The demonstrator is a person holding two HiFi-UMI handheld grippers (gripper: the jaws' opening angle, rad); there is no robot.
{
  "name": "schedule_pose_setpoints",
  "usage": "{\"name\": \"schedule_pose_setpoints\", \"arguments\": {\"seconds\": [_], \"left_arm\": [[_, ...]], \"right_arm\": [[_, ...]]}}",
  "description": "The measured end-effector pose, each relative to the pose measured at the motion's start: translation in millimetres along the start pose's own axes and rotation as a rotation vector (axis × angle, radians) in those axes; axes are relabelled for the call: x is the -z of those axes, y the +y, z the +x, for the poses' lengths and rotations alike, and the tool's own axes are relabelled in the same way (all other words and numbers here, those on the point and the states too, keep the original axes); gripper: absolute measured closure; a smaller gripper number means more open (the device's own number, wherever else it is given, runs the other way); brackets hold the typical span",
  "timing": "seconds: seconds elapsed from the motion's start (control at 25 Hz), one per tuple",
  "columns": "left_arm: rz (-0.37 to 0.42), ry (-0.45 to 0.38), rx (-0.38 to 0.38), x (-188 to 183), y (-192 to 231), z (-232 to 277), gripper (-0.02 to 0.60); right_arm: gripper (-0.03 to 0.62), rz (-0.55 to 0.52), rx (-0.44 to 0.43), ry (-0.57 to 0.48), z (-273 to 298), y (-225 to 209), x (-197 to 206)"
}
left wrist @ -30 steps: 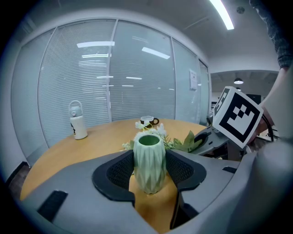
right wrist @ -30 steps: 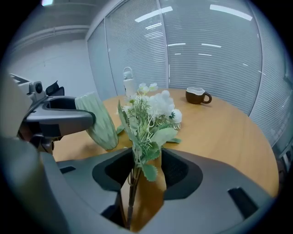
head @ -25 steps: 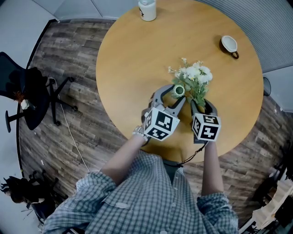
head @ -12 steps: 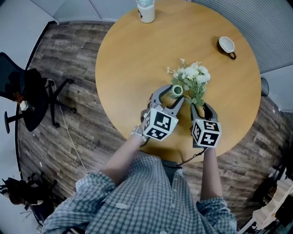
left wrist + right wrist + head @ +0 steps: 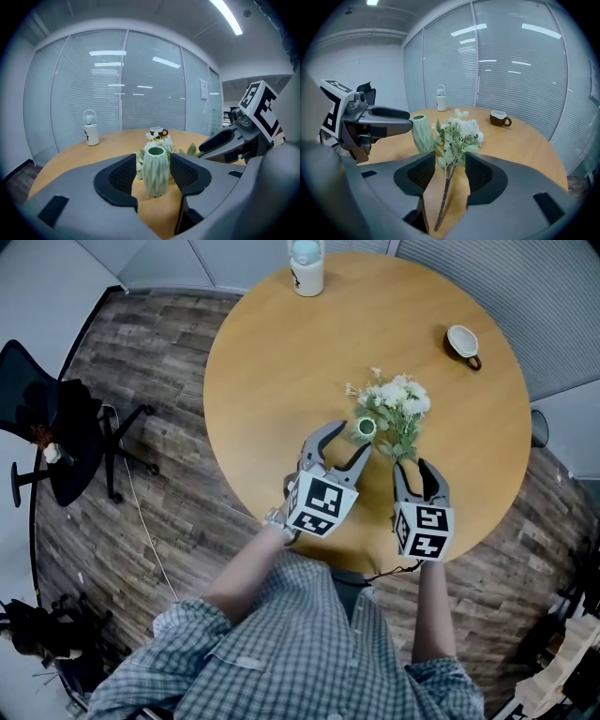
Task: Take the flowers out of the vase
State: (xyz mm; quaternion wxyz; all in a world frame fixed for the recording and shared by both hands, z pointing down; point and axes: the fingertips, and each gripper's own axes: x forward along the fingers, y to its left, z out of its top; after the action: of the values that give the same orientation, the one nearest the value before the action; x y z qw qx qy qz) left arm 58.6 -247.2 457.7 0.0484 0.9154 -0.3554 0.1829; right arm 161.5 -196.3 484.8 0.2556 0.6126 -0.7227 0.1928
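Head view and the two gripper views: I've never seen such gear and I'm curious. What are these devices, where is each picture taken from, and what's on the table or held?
A person holds the left hand-held gripper and the right hand-held gripper, one per hand. The head view looks down from their head; each gripper view looks along one gripper's jaws. On the round table stand an empty green vase, a white bottle and a cup; the flowers lie beside the vase. Both are open, holding nothing.

Bare tabletop (image 5: 272,362) lies open left of centre; vase (image 5: 366,427) and flowers (image 5: 401,409) block mid-frame, bottle (image 5: 306,266) top edge, cup (image 5: 466,339) upper right.
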Motion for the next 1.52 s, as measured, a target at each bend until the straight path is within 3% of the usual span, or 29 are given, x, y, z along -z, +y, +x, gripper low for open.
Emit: {"name": "schedule_pose_setpoints", "arguments": {"seconds": [0.2,0.36,0.44,0.68,1.04,1.52], "left_arm": [[-0.014,-0.023,-0.020,-13,4,-20,0.368],[0.016,-0.029,-0.019,-27,0,-36,0.554],[0.025,-0.053,-0.008,-38,-2,-43,0.571],[0.046,-0.089,0.031,-70,-13,-64,0.574],[-0.179,-0.129,0.091,-89,-21,-99,0.574],[-0.170,-0.171,0.132,-112,-45,-121,0.574]], "right_arm": [[0.437,0.021,0.017,-0.072,-22,6,-14],[0.522,0.067,0.035,-0.150,-45,6,-29],[0.550,0.082,0.027,-0.184,-56,9,-37],[0.580,0.179,-0.035,-0.279,-84,10,-63],[0.583,0.250,-0.096,-0.350,-114,12,-85],[0.583,0.197,-0.160,-0.399,-144,25,-104]]}}
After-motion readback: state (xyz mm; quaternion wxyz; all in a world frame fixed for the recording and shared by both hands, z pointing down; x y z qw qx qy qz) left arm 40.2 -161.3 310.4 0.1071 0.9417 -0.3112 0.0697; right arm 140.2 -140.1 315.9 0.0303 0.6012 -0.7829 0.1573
